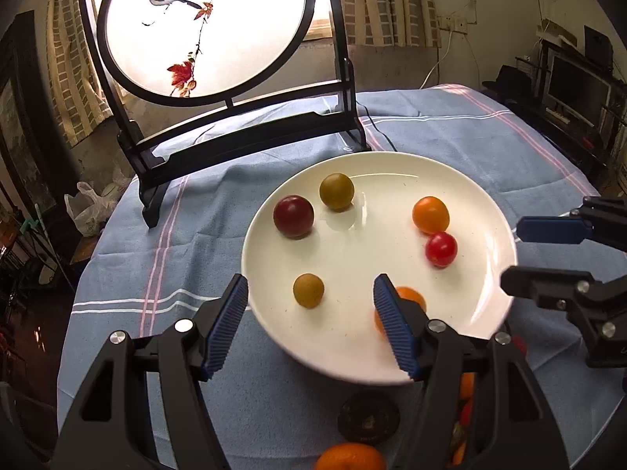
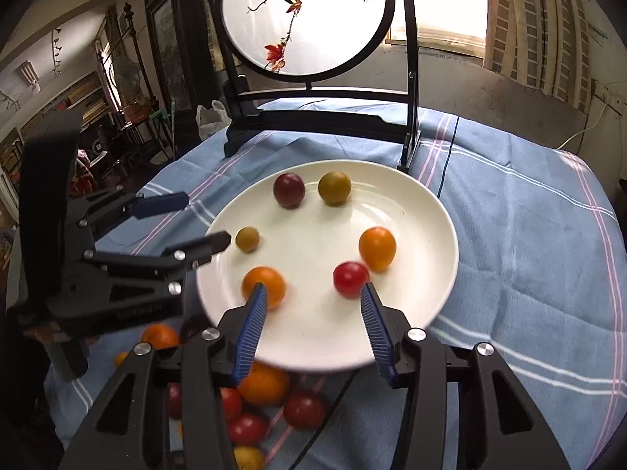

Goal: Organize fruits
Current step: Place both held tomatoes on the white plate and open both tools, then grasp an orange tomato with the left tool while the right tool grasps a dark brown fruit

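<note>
1. Fruits not yet sorted lie nearest, in a loose heap on the blue tablecloth, just below the near rim of the white plate and partly hidden under both tools.
2. Both tools hang over that near rim. The left gripper stands parted and empty; so does the right gripper, nothing between its blue pads.
3. On the plate, an orange fruit sits beside the right gripper's left finger, a red one by its right finger, a small green one between the left gripper's fingers.
4. Further off lie an orange, a dark red and an olive fruit.
5. Judged: the heap lies behind and below both tips, so either hand must draw back and dip; the right looks nearer.
6. Farthest stands a round painted screen.
</note>
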Tool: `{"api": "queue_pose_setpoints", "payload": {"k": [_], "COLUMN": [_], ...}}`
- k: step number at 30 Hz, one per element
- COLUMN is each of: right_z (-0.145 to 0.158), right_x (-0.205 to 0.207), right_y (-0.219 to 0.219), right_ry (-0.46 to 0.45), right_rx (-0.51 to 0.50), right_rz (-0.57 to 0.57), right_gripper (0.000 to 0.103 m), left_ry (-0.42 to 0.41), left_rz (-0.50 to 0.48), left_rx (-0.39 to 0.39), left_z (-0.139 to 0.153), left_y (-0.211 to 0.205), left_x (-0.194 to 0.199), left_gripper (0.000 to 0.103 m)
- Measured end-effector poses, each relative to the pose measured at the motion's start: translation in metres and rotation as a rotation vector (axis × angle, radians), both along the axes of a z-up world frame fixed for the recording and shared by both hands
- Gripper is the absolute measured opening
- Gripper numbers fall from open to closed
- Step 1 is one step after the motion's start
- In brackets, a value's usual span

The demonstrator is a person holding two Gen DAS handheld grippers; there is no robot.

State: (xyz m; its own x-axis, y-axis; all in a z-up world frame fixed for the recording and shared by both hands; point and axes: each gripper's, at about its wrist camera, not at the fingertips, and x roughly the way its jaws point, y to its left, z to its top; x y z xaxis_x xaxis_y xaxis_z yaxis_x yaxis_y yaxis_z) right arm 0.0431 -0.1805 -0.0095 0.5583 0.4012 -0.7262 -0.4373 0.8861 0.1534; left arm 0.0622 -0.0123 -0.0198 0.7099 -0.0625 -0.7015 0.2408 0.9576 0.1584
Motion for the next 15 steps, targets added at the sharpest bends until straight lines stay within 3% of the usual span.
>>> {"api": "queue_pose_setpoints", "payload": {"k": [4,9,12,15], "right_z": [-0.001,-0.026,-0.043,-0.057], "right_x": [-0.062,-0.128,-0.141,-0.139], "right_y": [-0.002,0.009,0.020,0.030], "right_ry": [-0.005,0.068,0.121,0.151], "right_rx": [-0.029,-0.054,-0.072,-0.081], "right_rz": [0.086,0.187,0.218,0.214], "right_gripper": [0.052,0.051,0.051,0.051], "left_ry": [-0.017,0.020,0.072,0.102], "left_rz": [-0.027,-0.067,-0.099,-0.127], "left_rx": [-0.013,-0.040,-0.063,-0.035], "left_z": [0.006,-0.002,-0.016,-0.032], "left_y": [0.021,0.046,0.054,0.051], "left_x": [-0.042,-0.095,-0.118,-0.136], "left_gripper": [0.070,0.071,0.071,0.071]}}
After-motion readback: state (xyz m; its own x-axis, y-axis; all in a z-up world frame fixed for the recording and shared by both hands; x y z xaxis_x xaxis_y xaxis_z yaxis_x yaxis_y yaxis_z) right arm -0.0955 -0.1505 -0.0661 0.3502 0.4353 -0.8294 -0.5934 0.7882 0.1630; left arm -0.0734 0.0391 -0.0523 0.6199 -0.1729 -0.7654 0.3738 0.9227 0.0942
